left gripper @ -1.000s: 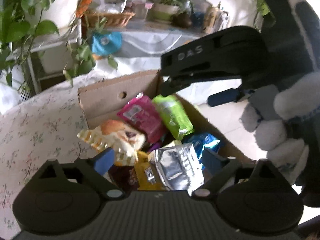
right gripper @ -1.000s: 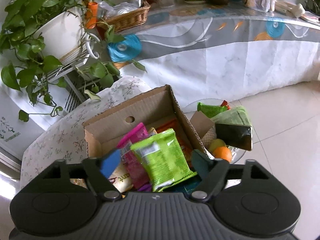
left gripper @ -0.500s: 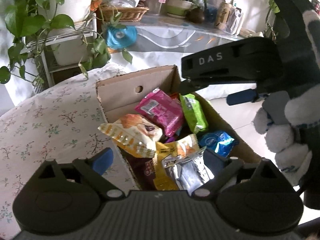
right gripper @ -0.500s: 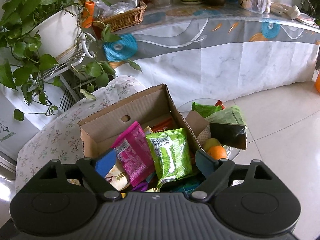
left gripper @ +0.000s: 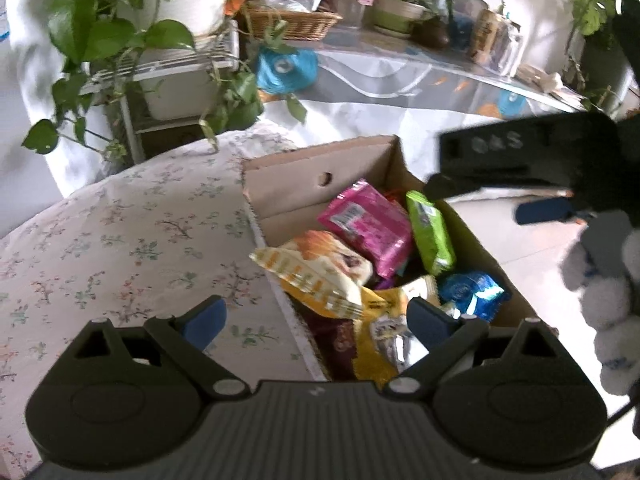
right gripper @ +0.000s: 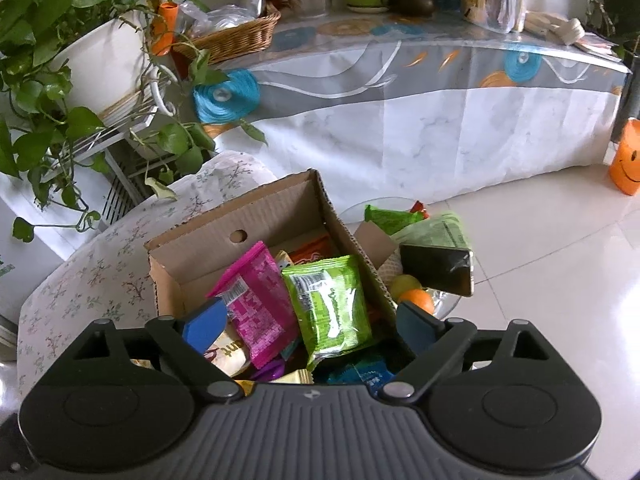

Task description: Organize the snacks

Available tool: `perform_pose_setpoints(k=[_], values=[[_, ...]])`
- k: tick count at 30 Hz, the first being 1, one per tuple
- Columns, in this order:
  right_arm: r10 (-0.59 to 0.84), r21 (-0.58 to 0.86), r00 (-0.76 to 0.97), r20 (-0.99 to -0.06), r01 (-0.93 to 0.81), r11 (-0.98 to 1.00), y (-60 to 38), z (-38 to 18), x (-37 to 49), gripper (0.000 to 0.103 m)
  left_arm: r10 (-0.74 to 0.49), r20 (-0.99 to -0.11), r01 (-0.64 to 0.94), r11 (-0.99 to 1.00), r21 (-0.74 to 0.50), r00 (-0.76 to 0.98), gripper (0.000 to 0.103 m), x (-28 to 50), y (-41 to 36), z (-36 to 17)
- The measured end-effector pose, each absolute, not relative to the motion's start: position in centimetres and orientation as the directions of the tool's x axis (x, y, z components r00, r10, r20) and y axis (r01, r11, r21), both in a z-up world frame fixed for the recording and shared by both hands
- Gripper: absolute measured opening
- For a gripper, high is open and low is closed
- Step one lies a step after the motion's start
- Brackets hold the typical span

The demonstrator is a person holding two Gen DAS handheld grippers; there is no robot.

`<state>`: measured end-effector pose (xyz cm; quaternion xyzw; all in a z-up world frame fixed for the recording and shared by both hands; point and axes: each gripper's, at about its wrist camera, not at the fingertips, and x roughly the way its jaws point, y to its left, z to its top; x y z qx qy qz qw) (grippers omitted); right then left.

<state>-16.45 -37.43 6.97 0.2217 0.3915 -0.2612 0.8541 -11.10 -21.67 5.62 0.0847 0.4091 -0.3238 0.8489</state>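
An open cardboard box (left gripper: 288,172) stands at the right edge of a floral-cloth table (left gripper: 120,240). It holds several snack packs: a pink pack (left gripper: 366,226), a green pack (left gripper: 430,232), a yellow-white pack (left gripper: 316,266), a blue pack (left gripper: 472,290) and a silver one. The box (right gripper: 224,236) also shows in the right wrist view, with the pink pack (right gripper: 258,300) and green pack (right gripper: 332,308). My left gripper (left gripper: 316,320) is open and empty above the box's near left edge. My right gripper (right gripper: 308,324) is open and empty above the box; it shows in the left wrist view (left gripper: 532,160).
A glass bowl (right gripper: 448,308) with fruit and green bags sits right of the box over a tiled floor. Behind are potted plants (right gripper: 60,80) on a white rack and a long cloth-covered table (right gripper: 400,80) with a wicker basket (right gripper: 236,38) and pots.
My left gripper has drawn back and to the left, away from the silver pack, so more of the floral table shows. My right gripper has pulled back and up a little.
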Motion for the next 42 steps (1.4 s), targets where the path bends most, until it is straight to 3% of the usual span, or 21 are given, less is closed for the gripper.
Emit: perform_pose_setpoints(k=[20, 38, 42], values=[[-0.409, -0.014, 0.439, -0.800, 0.667, 0.744, -34.3, 6.6, -19.1, 0.101, -0.338, -0.813, 0.486, 0.871, -0.078, 0.474, 0.102, -8.2, -20.0, 5.9], [-0.378, -0.037, 0.412, -0.829, 0.635, 0.772, -33.3, 5.9, -19.1, 0.103, -0.271, -0.817, 0.470, 0.882, 0.000, 0.509, 0.102, -8.2, -21.0, 5.6], [-0.373, -0.029, 0.408, -0.833, 0.642, 0.766, -33.5, 5.8, -19.1, 0.103, -0.233, -0.809, 0.474, 0.878, 0.064, 0.540, 0.102, -8.5, -21.7, 5.6]])
